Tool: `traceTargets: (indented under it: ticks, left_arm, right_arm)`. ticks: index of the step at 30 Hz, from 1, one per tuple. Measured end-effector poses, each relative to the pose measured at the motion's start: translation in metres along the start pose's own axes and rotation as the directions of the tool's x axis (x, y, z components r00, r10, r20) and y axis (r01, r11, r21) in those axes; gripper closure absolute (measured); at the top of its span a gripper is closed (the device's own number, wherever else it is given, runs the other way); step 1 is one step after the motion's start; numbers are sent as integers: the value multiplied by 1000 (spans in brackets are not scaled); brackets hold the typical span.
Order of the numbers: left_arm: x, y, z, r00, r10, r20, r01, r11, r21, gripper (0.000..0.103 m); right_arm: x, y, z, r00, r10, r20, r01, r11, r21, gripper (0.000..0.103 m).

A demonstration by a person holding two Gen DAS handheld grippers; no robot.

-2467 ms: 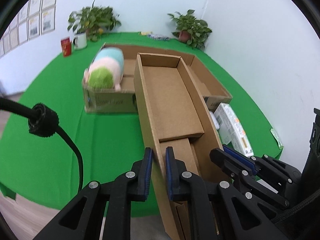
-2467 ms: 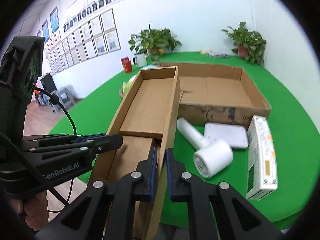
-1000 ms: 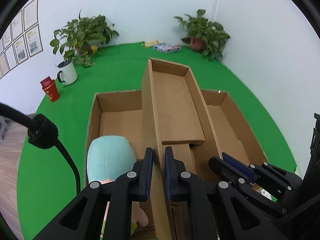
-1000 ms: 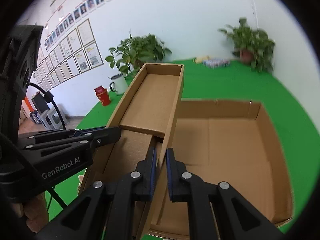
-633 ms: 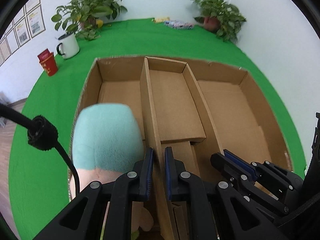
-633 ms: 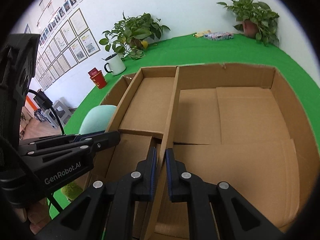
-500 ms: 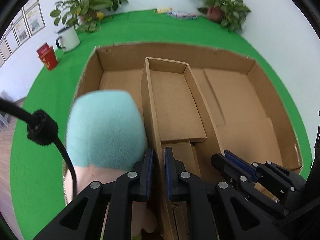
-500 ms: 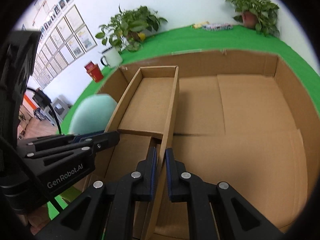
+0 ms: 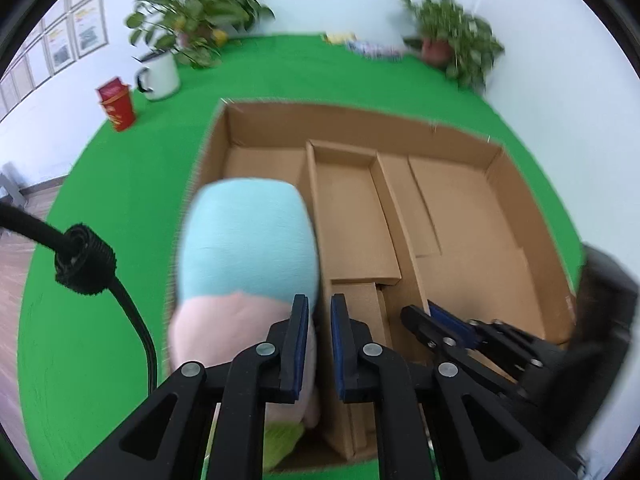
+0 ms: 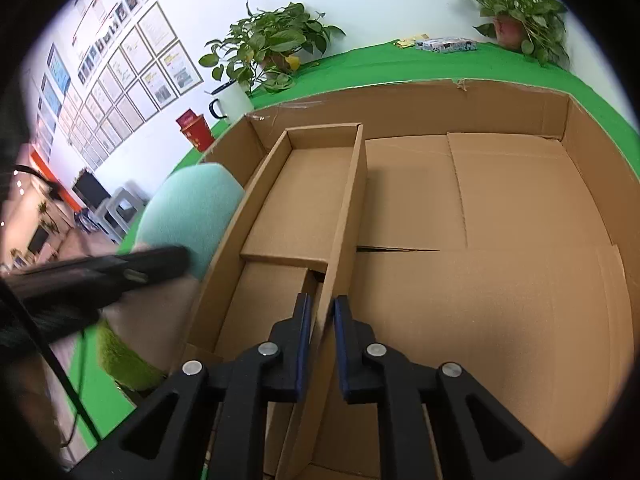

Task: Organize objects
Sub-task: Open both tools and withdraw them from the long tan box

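A: Left gripper [image 9: 319, 344], jaws nearly closed on the left wall of narrow cardboard tray [image 9: 352, 216]; the wall edge there is blurred.

B: Tray position?

A: Inside large cardboard box [image 9: 520, 216] on green desk [image 9: 100, 280]. Plush toy [image 9: 248, 264] just left of the tray. Right gripper [image 9: 420, 316] at the tray's right wall.

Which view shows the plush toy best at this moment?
The left wrist view: the plush toy shows its blue top and pink lower part inside the big box, though blurred. In the right wrist view the toy is partly hidden behind the narrow box's wall and the blurred left claw.
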State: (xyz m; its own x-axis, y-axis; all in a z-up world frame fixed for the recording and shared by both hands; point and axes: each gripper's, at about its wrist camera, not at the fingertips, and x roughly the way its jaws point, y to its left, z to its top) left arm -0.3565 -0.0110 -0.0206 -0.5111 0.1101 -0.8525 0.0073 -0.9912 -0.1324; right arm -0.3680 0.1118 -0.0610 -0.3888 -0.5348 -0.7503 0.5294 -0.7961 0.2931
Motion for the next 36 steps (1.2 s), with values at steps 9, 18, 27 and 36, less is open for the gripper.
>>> traceTargets:
  ticks: [9, 18, 27, 36]
  left_arm:
    - [-61, 21, -34, 990, -15, 143, 14, 1000, 9, 68]
    - [-99, 32, -68, 946, -29, 322, 34, 999, -10, 35]
    - [-105, 0, -113, 935, -58, 349, 42, 998, 52, 18]
    - [-95, -12, -150, 934, 33, 357, -19, 999, -42, 18]
  right_arm:
    - [-10, 8, 6, 999, -34, 10, 34, 999, -34, 55]
    - [-71, 30, -13, 983, -155, 103, 160, 986, -42, 38]
    - [-120, 14, -37, 979, -190, 77, 181, 977, 114, 38]
    - [-170, 17, -45, 983, -170, 73, 164, 984, 75, 35]
